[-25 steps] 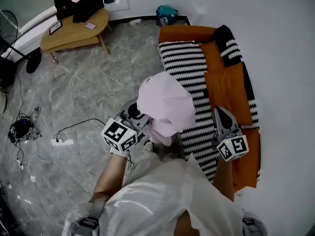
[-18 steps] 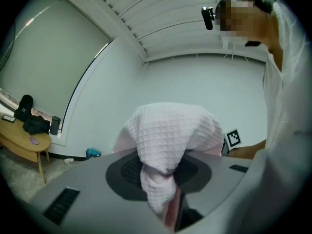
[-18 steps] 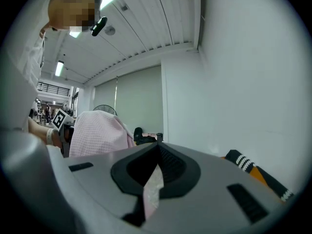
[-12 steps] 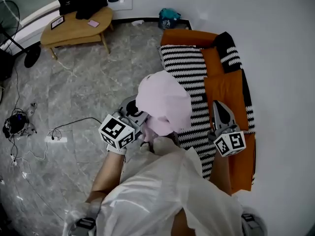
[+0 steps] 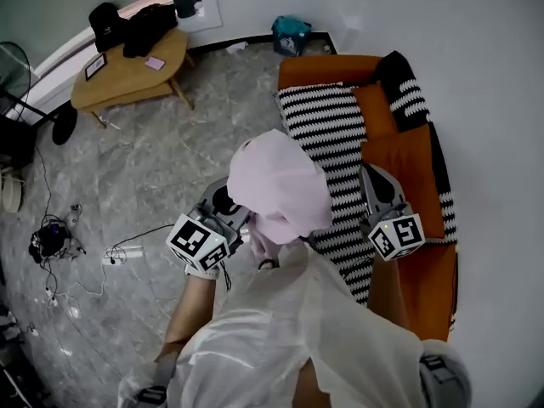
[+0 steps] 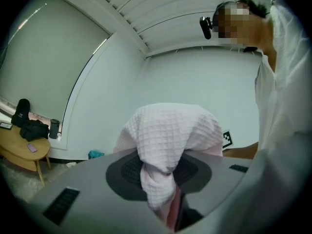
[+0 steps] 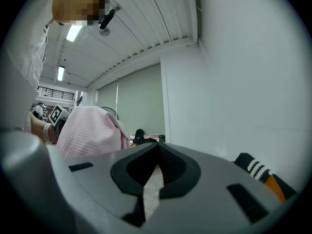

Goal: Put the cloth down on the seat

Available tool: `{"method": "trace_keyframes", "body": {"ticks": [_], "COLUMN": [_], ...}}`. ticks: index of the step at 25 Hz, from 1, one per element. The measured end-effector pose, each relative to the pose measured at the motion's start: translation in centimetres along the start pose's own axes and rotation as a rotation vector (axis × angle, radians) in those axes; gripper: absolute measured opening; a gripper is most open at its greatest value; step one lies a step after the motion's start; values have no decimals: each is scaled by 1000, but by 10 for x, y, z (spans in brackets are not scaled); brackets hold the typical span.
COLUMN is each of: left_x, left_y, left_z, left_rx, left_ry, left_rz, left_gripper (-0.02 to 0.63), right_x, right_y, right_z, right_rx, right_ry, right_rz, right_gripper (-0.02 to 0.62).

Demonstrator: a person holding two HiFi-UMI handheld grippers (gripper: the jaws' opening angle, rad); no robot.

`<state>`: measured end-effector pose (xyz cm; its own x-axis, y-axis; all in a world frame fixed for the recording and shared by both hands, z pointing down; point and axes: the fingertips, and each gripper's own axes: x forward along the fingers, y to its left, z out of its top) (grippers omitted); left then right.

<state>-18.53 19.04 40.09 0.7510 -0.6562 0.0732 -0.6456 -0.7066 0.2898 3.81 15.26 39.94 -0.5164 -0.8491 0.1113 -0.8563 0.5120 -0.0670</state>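
1. My left gripper (image 5: 228,209) pinches a bunched fold of the cloth (image 5: 276,185). The rest of the pink waffle weave balloons up and over the jaws.
2. My right gripper (image 5: 374,181) has its fingers pressed together with nothing between them. It hangs over the seat (image 5: 429,274).
3. The cloth is held up in the air, in front of the seat's near edge and touching nothing but my left fingers. The step in hand, as I judge it, is to carry it across and lower it.
4. To do that well, I should swing the left gripper to the right until the cloth hangs over the throw (image 5: 327,130). Then I should lower it until the loose part rests there, and only then let go, so it does not slide off the edge onto the floor (image 5: 153,160).
5. The right gripper can stay clear, or it can pull a corner flat once the cloth is down.
6. The landing surface is a black-and-white striped throw over orange cushions. It looks soft and a little rumpled, so I expect the cloth to stay where it lands.
7. The room has grey marble flooring and white walls. A low wooden table (image 5: 127,62) stands well away, and cables (image 5: 51,236) lie on the floor to my left.
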Motion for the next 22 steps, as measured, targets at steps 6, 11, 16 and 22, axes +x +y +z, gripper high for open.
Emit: {"method": "trace_keyframes", "body": {"ticks": [6, 11, 16, 22], "left_x": [81, 136, 191, 255], "left_y": [23, 36, 46, 59], "left_z": [19, 37, 47, 58], "left_rx": [26, 13, 40, 64], "left_ry": [18, 1, -9, 1], "left_rz": [-29, -33, -74, -144], "left_gripper": [130, 130, 130, 130], "right_x": [46, 64, 65, 65], "right_y": [-69, -112, -147, -183], "right_z": [9, 22, 29, 39], "right_rx": [27, 3, 9, 4], "right_ry": [-28, -36, -54, -59], "right_rz": [13, 4, -25, -92], "right_gripper": [11, 11, 11, 11]}}
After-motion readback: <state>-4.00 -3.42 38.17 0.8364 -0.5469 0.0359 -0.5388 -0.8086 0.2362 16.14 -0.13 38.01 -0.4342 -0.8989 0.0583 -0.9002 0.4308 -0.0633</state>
